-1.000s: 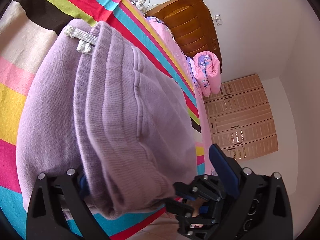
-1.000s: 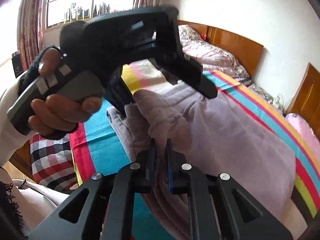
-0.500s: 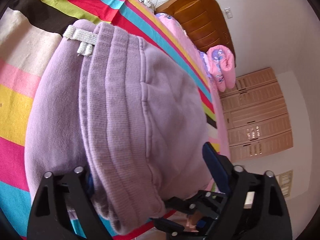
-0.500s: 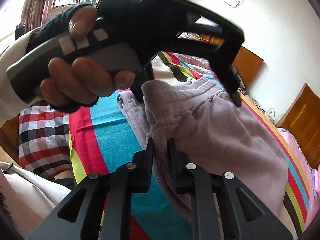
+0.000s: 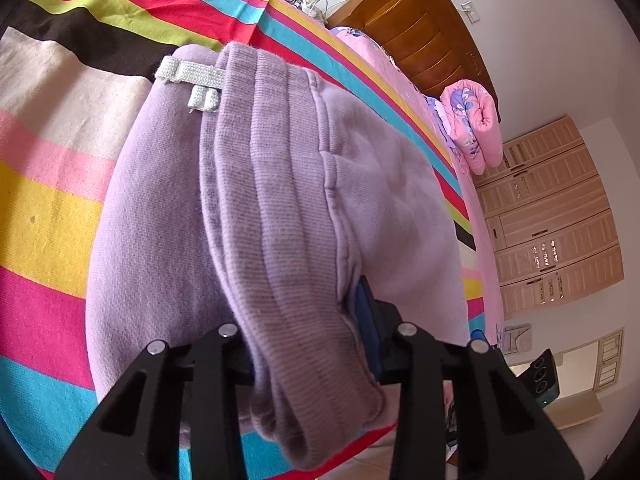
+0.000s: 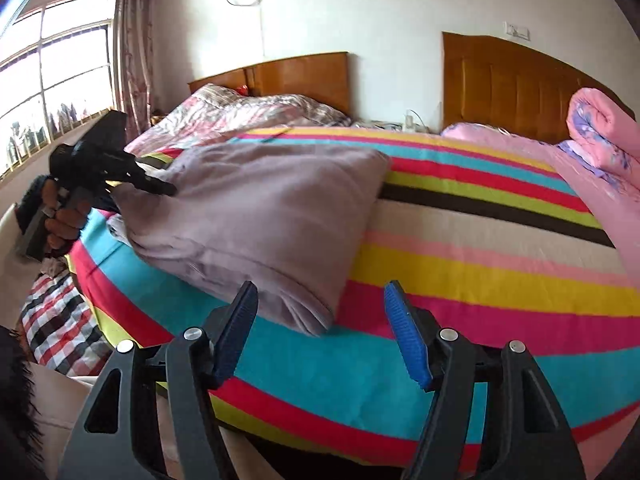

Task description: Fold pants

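Folded lilac pants [image 5: 280, 200] lie on the striped bed, with the ribbed waistband nearest the left wrist camera and a white drawstring [image 5: 192, 76] at its far end. My left gripper [image 5: 304, 320] is closing, and both pads press the thick waistband fold. From the right wrist view the pants [image 6: 260, 208] form a flat bundle at the bed's near-left corner. A hand [image 6: 60, 216] holds my left gripper [image 6: 160, 188] at their far-left end. My right gripper [image 6: 320, 292] is opening, its blue pads [image 6: 408, 340] empty and just short of the nearest folded corner.
The striped sheet [image 6: 480, 248] runs to the right. A rolled pink quilt [image 6: 600, 136] and wooden headboards [image 6: 512, 80] stand behind. A crumpled quilt [image 6: 248, 108] lies at the back, a checked cloth [image 6: 56, 320] below the bed's left edge. A wardrobe [image 5: 552, 216] is beyond the bed.
My right gripper let go of the pants' fold, spread its jaws and swung away to the right. The left jaws closed in from wide apart onto the waistband.
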Motion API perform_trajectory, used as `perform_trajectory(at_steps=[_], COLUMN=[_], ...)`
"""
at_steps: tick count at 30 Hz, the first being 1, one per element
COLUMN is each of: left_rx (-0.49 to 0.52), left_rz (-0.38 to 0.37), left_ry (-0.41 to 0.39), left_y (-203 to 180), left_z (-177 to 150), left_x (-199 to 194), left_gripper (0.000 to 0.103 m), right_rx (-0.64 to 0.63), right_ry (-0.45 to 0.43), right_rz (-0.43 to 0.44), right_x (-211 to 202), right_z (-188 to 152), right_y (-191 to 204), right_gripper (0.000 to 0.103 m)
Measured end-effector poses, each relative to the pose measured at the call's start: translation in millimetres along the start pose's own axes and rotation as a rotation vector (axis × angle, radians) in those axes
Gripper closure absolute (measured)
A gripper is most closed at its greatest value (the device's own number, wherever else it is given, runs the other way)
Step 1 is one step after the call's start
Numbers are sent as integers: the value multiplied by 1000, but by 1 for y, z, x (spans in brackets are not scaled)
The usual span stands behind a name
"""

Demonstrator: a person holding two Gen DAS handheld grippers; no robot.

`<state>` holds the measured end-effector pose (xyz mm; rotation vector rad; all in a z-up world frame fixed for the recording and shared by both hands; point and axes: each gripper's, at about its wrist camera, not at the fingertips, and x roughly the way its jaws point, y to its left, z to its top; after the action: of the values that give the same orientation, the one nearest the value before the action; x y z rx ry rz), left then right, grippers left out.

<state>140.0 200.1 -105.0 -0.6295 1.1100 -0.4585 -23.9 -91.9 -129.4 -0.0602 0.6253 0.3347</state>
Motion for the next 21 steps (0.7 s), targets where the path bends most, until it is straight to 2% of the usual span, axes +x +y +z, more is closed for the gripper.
perform_trajectory(at_steps=[4,6,10,14,18,21], left_rx=[5,14,47,112,198,218], left_rz=[18,32,63,15,-59,-62], left_ry=[-10,-16,-48,-109,-205,-288], left_y=[-2,-8,-29,-69,-114,-104], left_z=[-6,-5,-2,8,24,21], left_x=[-5,-6,-14,-39,-82,-117], left_gripper=[72,75,81,83,83,84], right_rx=[-23,-42,-63,-121,-138,-154], right_ry=[33,25,13,-19,-21,-42], right_rz=[-27,-79,-102,-224,-249,-288], right_x=[19,25,32,39,49,46], right_z=[-4,-5,-3,2,8,9], right_y=[4,6,12,25,34,36], right_gripper=[39,39,39,36,36,28])
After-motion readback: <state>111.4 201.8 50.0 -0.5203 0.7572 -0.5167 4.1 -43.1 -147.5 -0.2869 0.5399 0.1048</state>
